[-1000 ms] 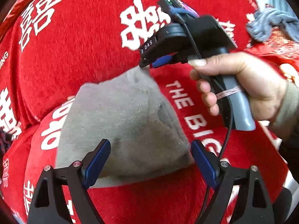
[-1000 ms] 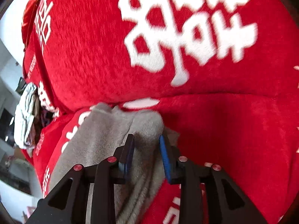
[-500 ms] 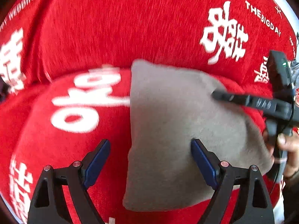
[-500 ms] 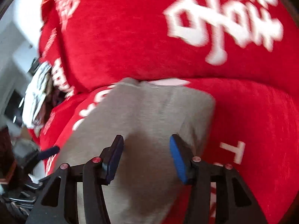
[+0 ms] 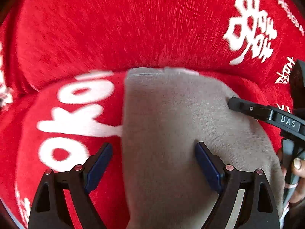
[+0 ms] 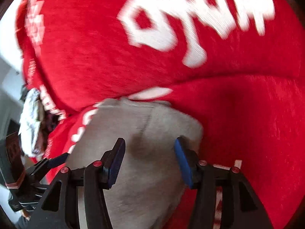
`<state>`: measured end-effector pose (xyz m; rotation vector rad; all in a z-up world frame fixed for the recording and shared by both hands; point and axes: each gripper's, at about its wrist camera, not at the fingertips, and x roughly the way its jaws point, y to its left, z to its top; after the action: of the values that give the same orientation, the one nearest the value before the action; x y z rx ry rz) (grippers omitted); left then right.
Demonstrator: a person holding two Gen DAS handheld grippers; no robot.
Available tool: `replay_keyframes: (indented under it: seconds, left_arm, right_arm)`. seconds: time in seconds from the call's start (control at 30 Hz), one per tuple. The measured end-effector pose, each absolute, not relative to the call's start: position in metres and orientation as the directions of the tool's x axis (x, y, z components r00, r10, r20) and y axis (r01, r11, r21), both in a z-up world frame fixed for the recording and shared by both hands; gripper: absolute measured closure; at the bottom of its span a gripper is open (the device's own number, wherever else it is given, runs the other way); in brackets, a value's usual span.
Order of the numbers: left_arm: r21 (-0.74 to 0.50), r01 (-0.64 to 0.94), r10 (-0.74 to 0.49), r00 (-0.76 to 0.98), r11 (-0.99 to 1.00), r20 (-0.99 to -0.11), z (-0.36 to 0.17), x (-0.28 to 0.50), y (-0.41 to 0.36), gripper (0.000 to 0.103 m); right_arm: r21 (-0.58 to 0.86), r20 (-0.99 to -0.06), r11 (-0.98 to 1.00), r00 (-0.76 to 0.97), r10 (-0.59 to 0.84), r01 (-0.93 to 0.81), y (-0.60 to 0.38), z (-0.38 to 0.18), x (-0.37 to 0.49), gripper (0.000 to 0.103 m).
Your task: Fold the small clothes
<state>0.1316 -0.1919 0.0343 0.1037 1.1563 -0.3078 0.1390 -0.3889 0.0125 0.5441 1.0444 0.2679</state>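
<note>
The grey cloth lies folded flat on a red blanket, its far edge at a crease in the blanket; the blanket carries large white characters, and the small line of print at the upper right of the left wrist view is too blurred to read. The left gripper hangs over the cloth with its jaws spread wide, one blue pad over the red blanket, the other over the grey cloth, gripping nothing. The right gripper has just been opening; the cloth lies below and between its blue pads, which no longer pinch it, so it is released. In the left wrist view the right gripper's black finger reaches in over the cloth's right side and bears the white letters "DAS"; a hand holds its handle. A pale crumpled bundle sits at the blanket's left edge in the right wrist view.
</note>
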Motion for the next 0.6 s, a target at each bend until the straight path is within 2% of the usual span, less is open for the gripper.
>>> replay_keyframes:
  seconds: [0.03, 0.2, 0.37, 0.47, 0.53, 0.6]
  left_arm:
    - [-0.085, 0.280, -0.186, 0.358, 0.956, -0.915, 0.031, 0.133, -0.190, 0.006]
    - [-0.116, 0.268, -0.217, 0.390, 0.957, -0.895, 0.040, 0.118, -0.171, 0.005]
    - [-0.139, 0.302, -0.268, 0.446, 0.943, -0.854, 0.059, 0.077, -0.155, 0.005]
    - [-0.119, 0.319, -0.264, 0.465, 0.940, -0.845, 0.059, 0.058, -0.147, 0.005]
    - [-0.102, 0.329, -0.255, 0.465, 0.939, -0.847, 0.052, 0.047, -0.143, 0.005]
    - [-0.088, 0.343, -0.251, 0.468, 0.935, -0.847, 0.043, 0.042, -0.139, 0.005]
  right_arm:
    - [0.549, -0.735, 0.834, 0.500, 0.459, 0.042, -0.391, 0.010, 0.140, 0.046]
    - [0.512, -0.736, 0.859, 0.523, 0.429, 0.015, -0.384, 0.036, 0.122, 0.045]
    - [0.530, -0.639, 0.810, 0.510, 0.576, -0.251, -0.347, 0.084, 0.054, 0.045]
    - [0.519, -0.622, 0.783, 0.477, 0.621, -0.343, -0.325, 0.093, 0.019, 0.045]
    - [0.477, -0.648, 0.797, 0.463, 0.604, -0.372, -0.312, 0.088, 0.001, 0.045]
    - [0.406, -0.710, 0.847, 0.466, 0.528, -0.343, -0.310, 0.077, -0.009, 0.045]
